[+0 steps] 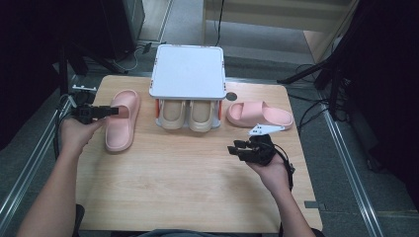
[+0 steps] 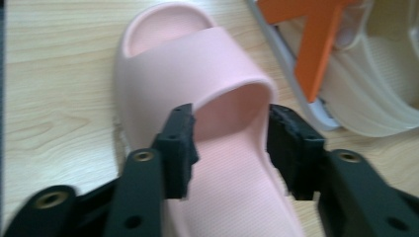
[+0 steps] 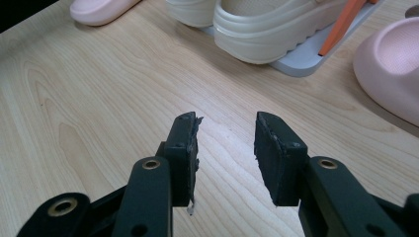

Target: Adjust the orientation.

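Care now means drawing the left gripper (image 2: 230, 143), jaws released astride the strap of the pink slipper (image 1: 121, 120) at left of the frame, seemingly clear of it, straight back while the right gripper (image 1: 240, 148) idles open lower right.

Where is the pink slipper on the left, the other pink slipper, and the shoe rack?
Left pink slipper (image 1: 120, 129), high view, its footbed.
Right pink slipper (image 1: 254, 112), high view, its strap.
Shoe rack (image 1: 188, 71), high view, its flat top.
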The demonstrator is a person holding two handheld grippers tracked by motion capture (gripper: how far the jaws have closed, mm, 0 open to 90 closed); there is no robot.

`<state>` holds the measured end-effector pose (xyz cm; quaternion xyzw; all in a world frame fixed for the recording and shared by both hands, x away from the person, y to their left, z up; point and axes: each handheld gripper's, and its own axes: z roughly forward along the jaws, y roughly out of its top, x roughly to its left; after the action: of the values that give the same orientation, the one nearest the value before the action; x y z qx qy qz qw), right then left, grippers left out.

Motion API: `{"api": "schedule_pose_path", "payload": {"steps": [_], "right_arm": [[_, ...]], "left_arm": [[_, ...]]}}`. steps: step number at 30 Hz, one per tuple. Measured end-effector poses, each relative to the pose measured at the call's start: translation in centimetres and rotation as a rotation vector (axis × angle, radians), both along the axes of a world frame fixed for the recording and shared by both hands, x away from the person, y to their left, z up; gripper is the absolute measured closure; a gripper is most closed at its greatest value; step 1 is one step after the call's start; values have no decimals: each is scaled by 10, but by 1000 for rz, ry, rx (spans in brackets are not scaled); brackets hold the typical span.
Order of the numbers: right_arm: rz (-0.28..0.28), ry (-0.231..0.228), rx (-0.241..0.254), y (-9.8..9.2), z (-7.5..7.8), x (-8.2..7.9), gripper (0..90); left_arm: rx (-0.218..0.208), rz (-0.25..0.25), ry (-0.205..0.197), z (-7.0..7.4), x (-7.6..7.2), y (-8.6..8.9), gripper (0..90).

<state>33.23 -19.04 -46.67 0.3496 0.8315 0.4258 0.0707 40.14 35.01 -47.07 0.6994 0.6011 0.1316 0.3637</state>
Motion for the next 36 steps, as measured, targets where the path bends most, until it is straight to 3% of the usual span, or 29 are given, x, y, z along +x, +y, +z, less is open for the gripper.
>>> {"api": "schedule_pose_path", "payload": {"steps": [3,5,9,13,21,27,34,36], "right_arm": [[10,1,-1,3,-1,2,617],[14,4,-2,4,-1,3,617],[17,8,-8,5,-2,3,617],[15,7,-8,4,-2,2,617],[-2,9,-9,0,-3,-1,617],[-20,8,-9,-5,-3,-5,617],[-36,9,-4,-9,-2,-8,616],[-35,8,-4,-10,-2,-8,617]], "left_arm": [[16,11,-1,-8,1,6,457],[13,13,18,-12,3,9,449],[48,21,30,-21,6,13,443],[46,40,40,-30,13,17,445],[27,53,22,-38,24,18,515],[75,63,20,-39,29,12,548],[128,107,3,-35,29,11,742],[118,121,7,-35,30,12,798]]}}
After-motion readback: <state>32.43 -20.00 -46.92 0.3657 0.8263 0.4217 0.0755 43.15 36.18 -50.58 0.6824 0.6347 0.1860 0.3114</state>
